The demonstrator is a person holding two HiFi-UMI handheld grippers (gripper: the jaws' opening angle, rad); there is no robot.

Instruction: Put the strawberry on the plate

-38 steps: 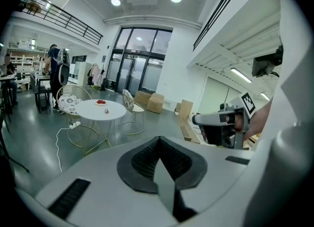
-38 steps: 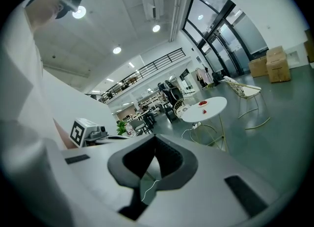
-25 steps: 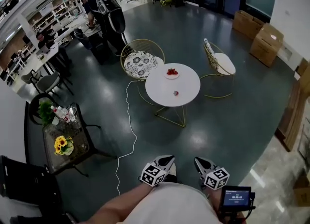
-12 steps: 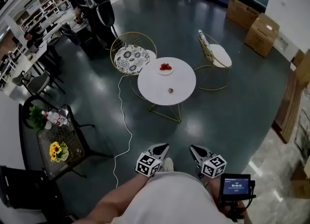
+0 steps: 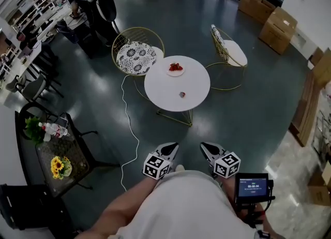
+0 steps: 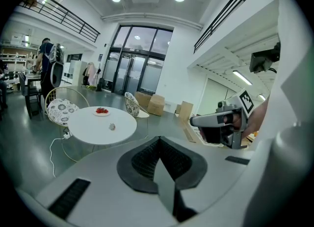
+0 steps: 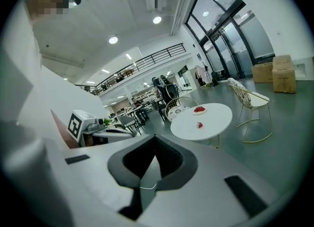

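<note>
Standing well apart from the round white desk on gold wire legs [image 5: 155,89], the person holds the left tool [image 5: 172,147] and the right tool [image 5: 205,147] side by side close to the body, both aimed toward that desk. Each tool has its jaws pressed together with nothing between them. The small red strawberry [image 5: 182,94] lies alone on the desk's near half, close to the middle. The small white plate [image 5: 175,69], which already carries a few red berries, sits near the desk's far rim, just beyond the strawberry and a touch left. The coming move therefore seems to run straight ahead, with the strawberry first and the plate behind it on almost the same line. From here the strawberry is too small to tell how its long axis lies. It sits roughly between the two tools' lines, so neither hand looks clearly nearer. A white cable [image 5: 129,129] trails across the floor off the desk's left side. A gold wire chair with a patterned cushion [image 5: 135,57] stands at the desk's far left, and a second gold chair with a plain white cushion [image 5: 231,54] at its far right. The desk's near edge looks like the free side for approach.
</note>
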